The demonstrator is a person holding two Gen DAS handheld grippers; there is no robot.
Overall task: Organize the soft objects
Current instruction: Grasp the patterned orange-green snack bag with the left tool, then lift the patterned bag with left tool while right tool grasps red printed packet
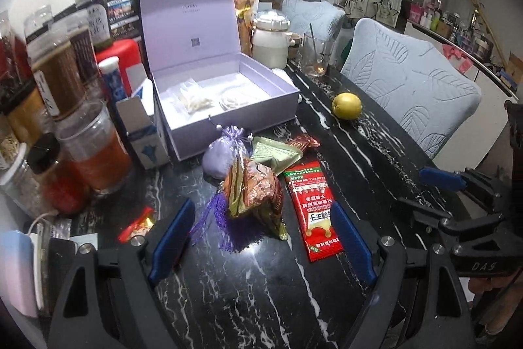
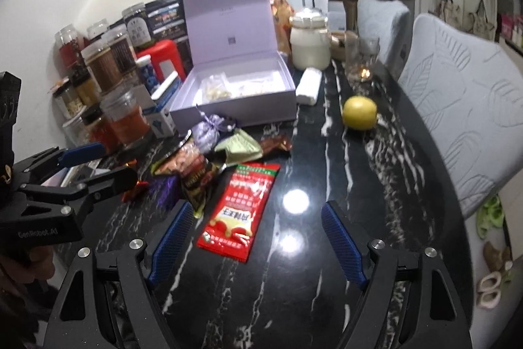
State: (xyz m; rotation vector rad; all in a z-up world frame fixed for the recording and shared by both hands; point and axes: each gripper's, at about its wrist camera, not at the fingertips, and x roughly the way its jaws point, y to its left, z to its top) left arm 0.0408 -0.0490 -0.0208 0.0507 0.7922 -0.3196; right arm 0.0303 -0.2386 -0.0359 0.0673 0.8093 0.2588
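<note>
Now we hold both hand-held grippers, left (image 1: 261, 237) and right (image 2: 255, 237), open over the worktop (image 1: 248, 300); pouches (image 1: 251, 188) pile before the box (image 1: 225, 97), so 1 grab could snag 2.

Bare black marble tabletop (image 2: 294, 283) lies between and ahead-right of the right tongs (image 2: 258, 237). Ahead-left, a pile of crinkly snack packets (image 1: 258, 185) and plastic jars (image 1: 85, 146) crowd the open lilac box (image 1: 228, 100).

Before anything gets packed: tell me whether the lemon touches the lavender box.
Apart. The left wrist view shows bare black table between the lemon and the lavender box.
</note>
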